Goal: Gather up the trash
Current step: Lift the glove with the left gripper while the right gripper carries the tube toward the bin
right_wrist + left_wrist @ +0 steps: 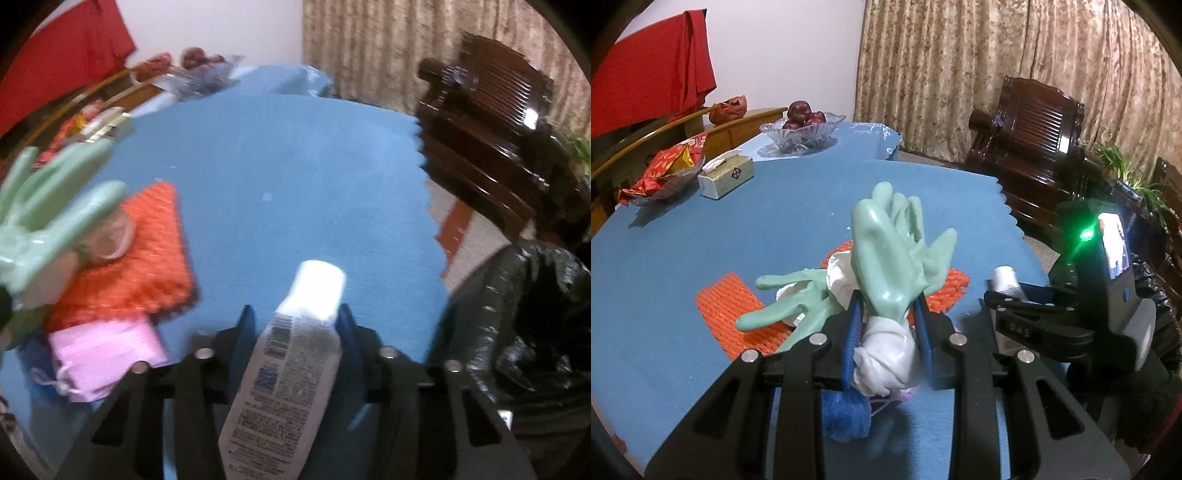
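Observation:
My left gripper is shut on a bundle: a pale green rubber glove stands up out of its blue pads, with a white crumpled wad below. A second green glove lies beside it on orange foam netting. My right gripper is shut on a white labelled tube, cap pointing away, over the blue tablecloth near its right edge. In the left wrist view, the right gripper sits to the right with the tube's cap showing.
A black-lined trash bin stands off the table's right edge. A pink pouch and a blue wad lie near the netting. At the far left are a tissue box, snack dish and fruit bowl. A dark wooden chair stands at right.

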Available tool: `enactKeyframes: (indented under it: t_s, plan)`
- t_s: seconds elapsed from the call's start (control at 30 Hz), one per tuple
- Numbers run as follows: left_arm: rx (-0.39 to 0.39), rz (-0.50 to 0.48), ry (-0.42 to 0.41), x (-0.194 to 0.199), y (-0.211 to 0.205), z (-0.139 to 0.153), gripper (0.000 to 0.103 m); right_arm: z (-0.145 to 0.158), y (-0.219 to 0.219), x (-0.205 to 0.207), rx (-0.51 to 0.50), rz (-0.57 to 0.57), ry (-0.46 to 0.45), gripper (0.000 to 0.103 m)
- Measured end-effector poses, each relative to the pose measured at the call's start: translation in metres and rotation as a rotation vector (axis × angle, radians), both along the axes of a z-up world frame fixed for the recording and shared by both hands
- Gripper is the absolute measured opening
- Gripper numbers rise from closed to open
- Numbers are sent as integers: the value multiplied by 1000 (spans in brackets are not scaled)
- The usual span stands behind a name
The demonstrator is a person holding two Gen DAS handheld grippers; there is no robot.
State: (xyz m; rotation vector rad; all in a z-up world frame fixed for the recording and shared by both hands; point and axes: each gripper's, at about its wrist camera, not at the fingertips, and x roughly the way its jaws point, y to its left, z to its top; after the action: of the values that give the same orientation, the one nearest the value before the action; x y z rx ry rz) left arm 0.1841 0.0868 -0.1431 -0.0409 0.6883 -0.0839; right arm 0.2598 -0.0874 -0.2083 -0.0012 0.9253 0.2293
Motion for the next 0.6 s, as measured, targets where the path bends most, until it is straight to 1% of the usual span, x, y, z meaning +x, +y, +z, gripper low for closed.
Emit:
enactKeyframes:
  t_s: [0.07, 0.17, 0.23, 0.27, 0.33, 0.43, 0.47, 0.5, 0.6]
  plan:
    - [1, 4, 5, 1, 1, -2, 27, -1, 4, -3, -13, 18, -6, 39]
    - [3, 6, 6, 2, 1, -3, 27, -5, 3, -1, -3, 12, 10, 42]
    - [2, 6, 8, 2, 1, -3, 27, -4, 5, -2, -18, 17, 11, 43]
    - [1, 7, 9, 2, 1, -3, 27, -4, 6, -1, -20, 17, 14, 46]
    - [1, 10, 11, 1, 2, -3, 27, -3, 4, -3, 9, 6, 30, 48]
    - [-3, 13, 12, 1, 4, -3, 27, -3, 1, -9, 7, -2, 38, 48]
    - [-1, 12, 11, 1, 4, -3, 27, -3, -1, -12, 14, -4, 43, 50]
    - [2, 13, 10, 0, 5, -2, 27, -3, -2, -15, 8, -7, 46, 54]
    - [-3, 17, 11, 0, 6, -3, 27, -4, 0, -22, -22, 7, 38, 54]
